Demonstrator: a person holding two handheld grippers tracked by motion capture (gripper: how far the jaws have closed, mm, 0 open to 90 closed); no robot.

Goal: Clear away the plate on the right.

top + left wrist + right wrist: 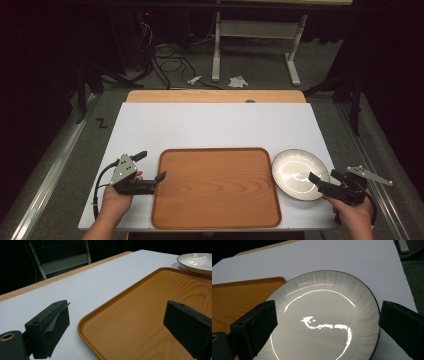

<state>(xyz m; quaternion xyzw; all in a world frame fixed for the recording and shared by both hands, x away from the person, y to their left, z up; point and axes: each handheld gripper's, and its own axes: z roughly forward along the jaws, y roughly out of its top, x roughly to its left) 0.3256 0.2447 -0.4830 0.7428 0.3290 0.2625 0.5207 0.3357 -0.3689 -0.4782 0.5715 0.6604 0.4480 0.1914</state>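
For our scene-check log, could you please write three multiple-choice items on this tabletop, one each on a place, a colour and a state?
1. Where is the plate?
A. On the tray
B. On the white board, right of the tray
C. On the floor

2. What colour is the tray?
A. Orange-brown
B. Blue
C. Green

3. How do the right gripper's jaws stand?
A. Clamped on the plate
C. Shut, empty
B. Open, above the plate

Answers: 1 B, it lies beside the tray's right edge; 2 A, a wood-grain tone; 3 B, the jaws stand wide apart.

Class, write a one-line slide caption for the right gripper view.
Open right gripper poised over a white plate beside a wooden tray.
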